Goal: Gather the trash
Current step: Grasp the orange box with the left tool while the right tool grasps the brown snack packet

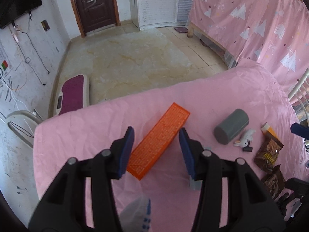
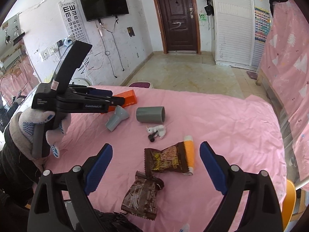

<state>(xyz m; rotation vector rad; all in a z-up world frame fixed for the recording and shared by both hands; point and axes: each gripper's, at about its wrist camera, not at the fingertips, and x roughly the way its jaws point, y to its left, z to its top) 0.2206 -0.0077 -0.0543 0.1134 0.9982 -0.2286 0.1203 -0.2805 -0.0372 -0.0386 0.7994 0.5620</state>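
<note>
While the right gripper (image 2: 156,164) stands wide open and empty, the brown snack wrapper (image 2: 167,160) lies crosswise just ahead between its fingers.

The orange box (image 2: 129,96) is half hidden behind the left gripper (image 2: 117,101) in the right wrist view. From the left wrist, the grey funnel (image 1: 195,183) peeks out from behind the right finger, mostly covered. The lower wrapper (image 1: 274,183) is partly blocked by dark gear at the table's (image 1: 77,145) right edge. The box's print is too small to read. A black bag (image 2: 114,222) is cut off by the bottom edge.
</note>
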